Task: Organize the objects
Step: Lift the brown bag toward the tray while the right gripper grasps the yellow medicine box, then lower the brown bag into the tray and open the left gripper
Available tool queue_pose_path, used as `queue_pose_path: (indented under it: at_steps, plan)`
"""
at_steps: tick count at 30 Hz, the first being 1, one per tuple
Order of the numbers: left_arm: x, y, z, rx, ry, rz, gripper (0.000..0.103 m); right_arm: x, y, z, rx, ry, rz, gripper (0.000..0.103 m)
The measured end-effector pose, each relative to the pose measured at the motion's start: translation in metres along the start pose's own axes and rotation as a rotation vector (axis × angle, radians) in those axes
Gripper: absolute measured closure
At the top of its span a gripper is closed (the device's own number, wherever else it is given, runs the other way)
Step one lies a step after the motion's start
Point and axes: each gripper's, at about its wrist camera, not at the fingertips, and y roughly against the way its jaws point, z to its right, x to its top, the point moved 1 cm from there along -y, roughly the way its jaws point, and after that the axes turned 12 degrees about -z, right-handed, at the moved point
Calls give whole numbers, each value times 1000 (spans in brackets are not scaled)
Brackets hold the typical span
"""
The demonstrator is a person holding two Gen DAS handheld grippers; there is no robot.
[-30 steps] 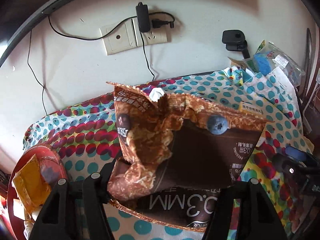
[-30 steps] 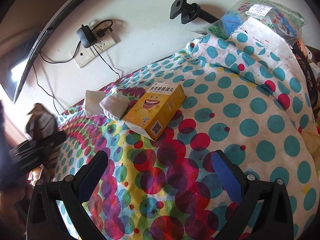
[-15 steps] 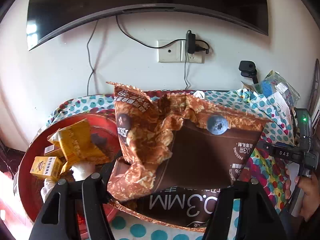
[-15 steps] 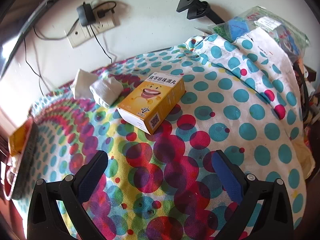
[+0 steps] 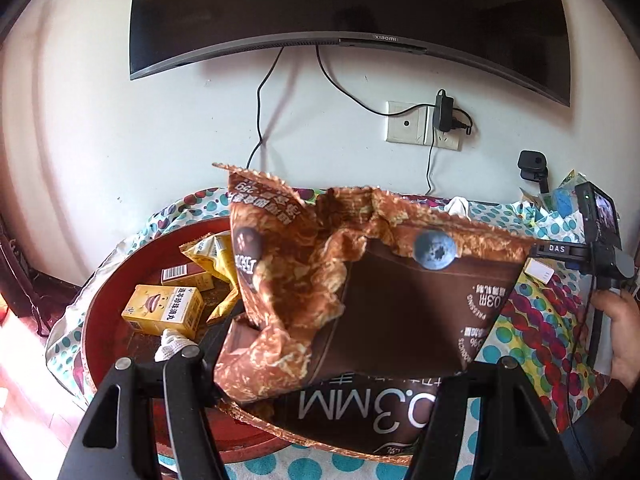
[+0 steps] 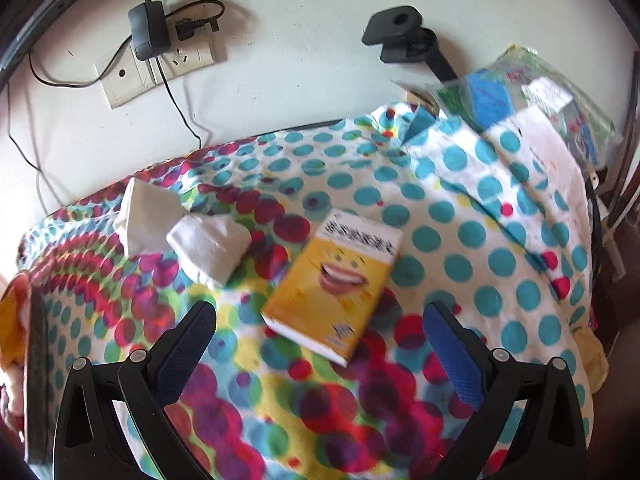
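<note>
My left gripper [image 5: 332, 368] is shut on a crumpled brown snack bag [image 5: 360, 292], held up above the near rim of a round red tray [image 5: 100, 320]. In the tray lie a yellow box [image 5: 164, 312], a second small box [image 5: 186, 278], a yellow packet [image 5: 208, 252] and a white tissue [image 5: 172, 344]. My right gripper [image 6: 320, 316] is open and hovers just short of another yellow box [image 6: 336, 284] with a smiling mouth, lying flat on the dotted cloth [image 6: 460, 240]. Two white tissue wads [image 6: 208, 248] lie left of that box.
A wall with a socket and plugged charger [image 6: 148, 36] stands close behind the table, under a dark screen [image 5: 348, 0]. A black clamp mount [image 6: 400, 36] and a plastic bag of items [image 6: 520, 96] sit at the back right. A person's hand [image 5: 616, 320] holds the right gripper.
The left gripper has swung left with the bag, so the red tray now lies under it. The right gripper has moved closer to the yellow box, which now sits between its fingers' line.
</note>
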Motion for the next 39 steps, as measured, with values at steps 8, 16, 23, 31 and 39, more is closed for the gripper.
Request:
queue_pose_path:
  at_steps: [8,16,23,31,39]
  plan:
    - [-6,7,-19,-25,43,8,36,23,-31,-30,-102,19,-76,56]
    - [-10,11,-36,-19,87,14,36,16,-26,-19,-55,53,-32,56]
    - [-14,7,-51,16,124,9,36,7,-8,3,-10,38,-6,56]
    - [-22,-5,-80,73,182,-21,36,-8,-6,12,10,43,-3,56]
    - [-25,-12,-90,114,190,-43,36,-17,-6,7,-17,91,43,56]
